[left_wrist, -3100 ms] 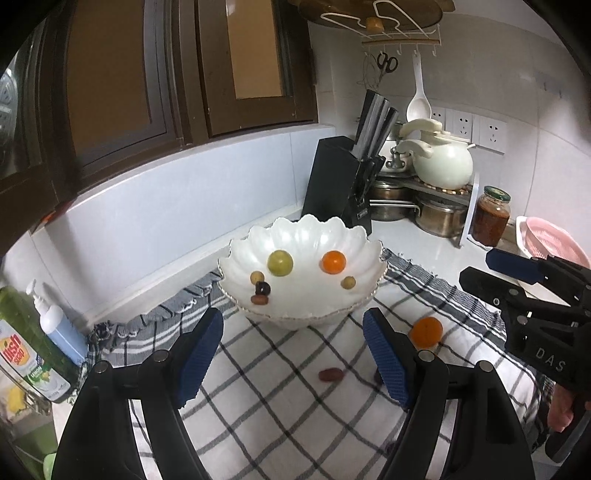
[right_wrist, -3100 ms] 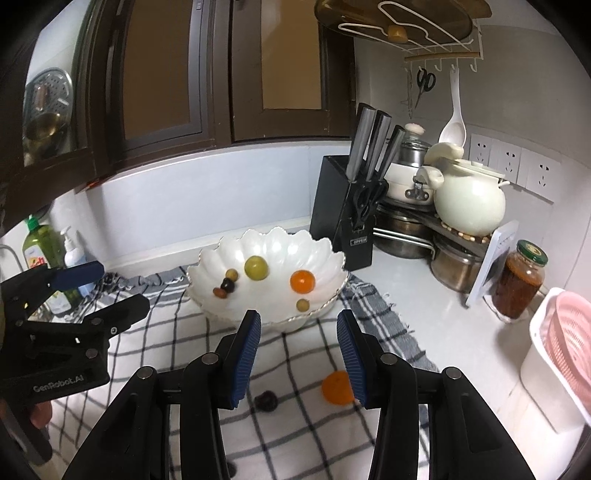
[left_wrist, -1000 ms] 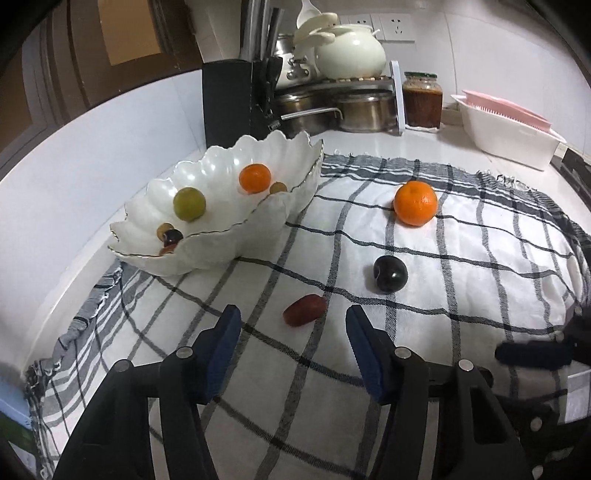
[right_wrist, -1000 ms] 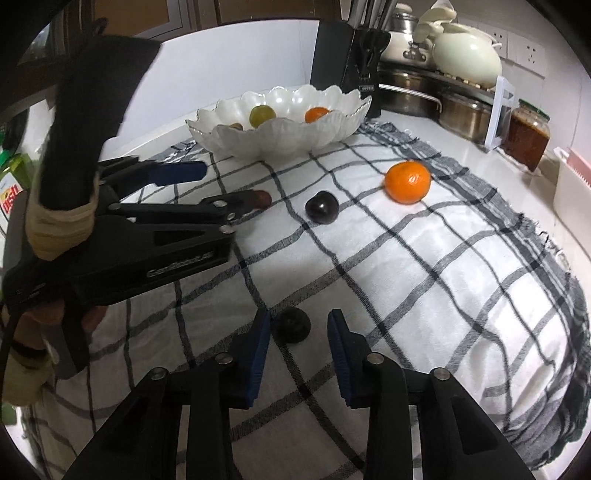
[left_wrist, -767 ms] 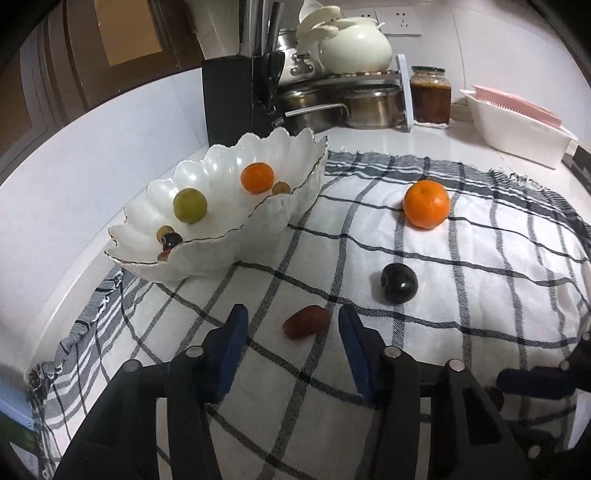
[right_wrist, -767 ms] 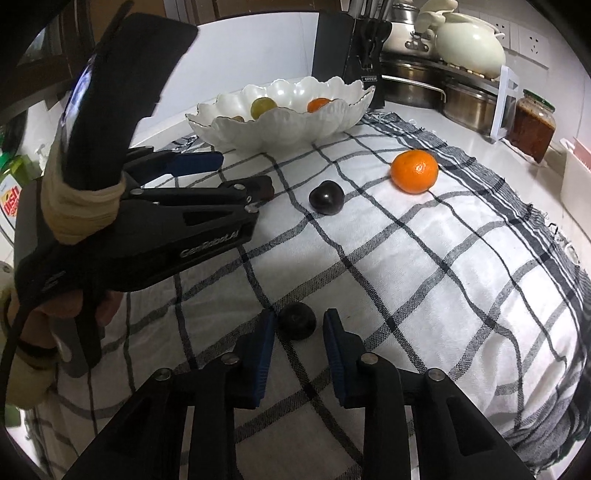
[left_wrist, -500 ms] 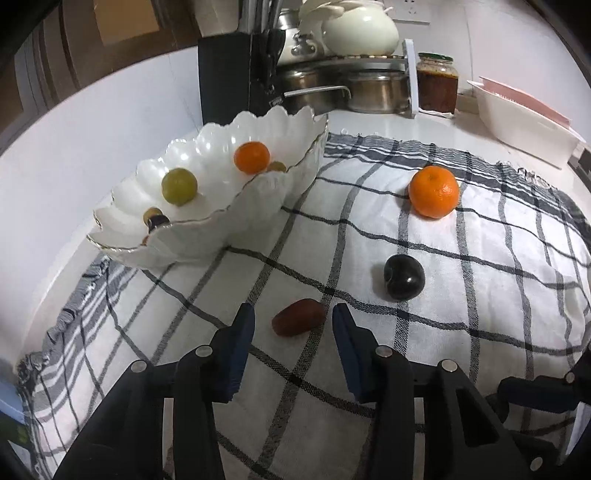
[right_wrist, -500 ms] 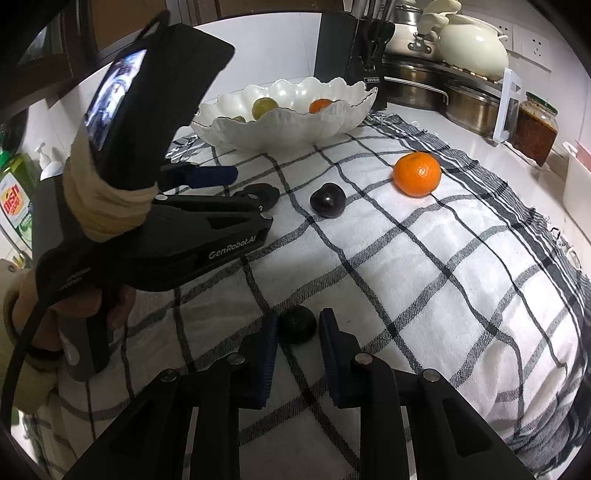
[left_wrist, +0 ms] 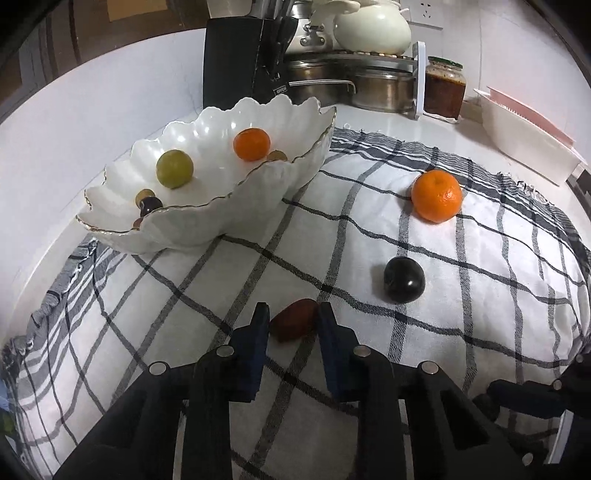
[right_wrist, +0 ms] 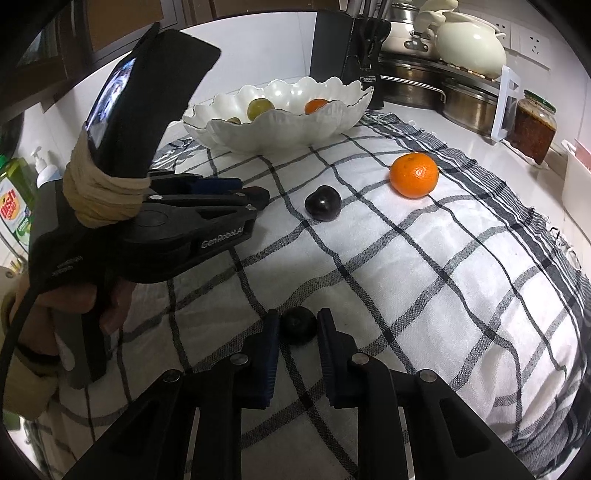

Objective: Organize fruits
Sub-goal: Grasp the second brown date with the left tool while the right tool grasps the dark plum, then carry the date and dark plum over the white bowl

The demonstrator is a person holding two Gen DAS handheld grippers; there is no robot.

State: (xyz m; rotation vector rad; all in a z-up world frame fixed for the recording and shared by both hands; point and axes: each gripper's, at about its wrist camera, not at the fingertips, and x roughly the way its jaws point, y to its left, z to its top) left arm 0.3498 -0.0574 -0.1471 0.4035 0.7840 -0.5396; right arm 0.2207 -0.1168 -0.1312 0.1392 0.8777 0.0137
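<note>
My left gripper (left_wrist: pixel 291 320) is closed around a small red-brown fruit (left_wrist: pixel 293 319) lying on the checked cloth (left_wrist: pixel 480 295). My right gripper (right_wrist: pixel 297 329) is closed around a small dark fruit (right_wrist: pixel 298 329) on the cloth. A dark plum (left_wrist: pixel 403 280) and an orange (left_wrist: pixel 436 195) lie loose on the cloth; they also show in the right wrist view as the plum (right_wrist: pixel 322 203) and the orange (right_wrist: pixel 414 175). The white scalloped bowl (left_wrist: pixel 280 170) holds a green fruit (left_wrist: pixel 174 168), a small orange (left_wrist: pixel 251 144) and several small fruits.
A black knife block (left_wrist: pixel 240 62), steel pots (left_wrist: pixel 373 88), a white pot (left_wrist: pixel 369 26), a sauce jar (left_wrist: pixel 444 88) and a pink-and-white rack (left_wrist: pixel 528 136) stand behind the cloth. Soap bottles (right_wrist: pixel 14 199) stand at the far left.
Both grippers have come down to the cloth. The left jaws have narrowed onto the red-brown fruit, the right jaws onto the small dark fruit.
</note>
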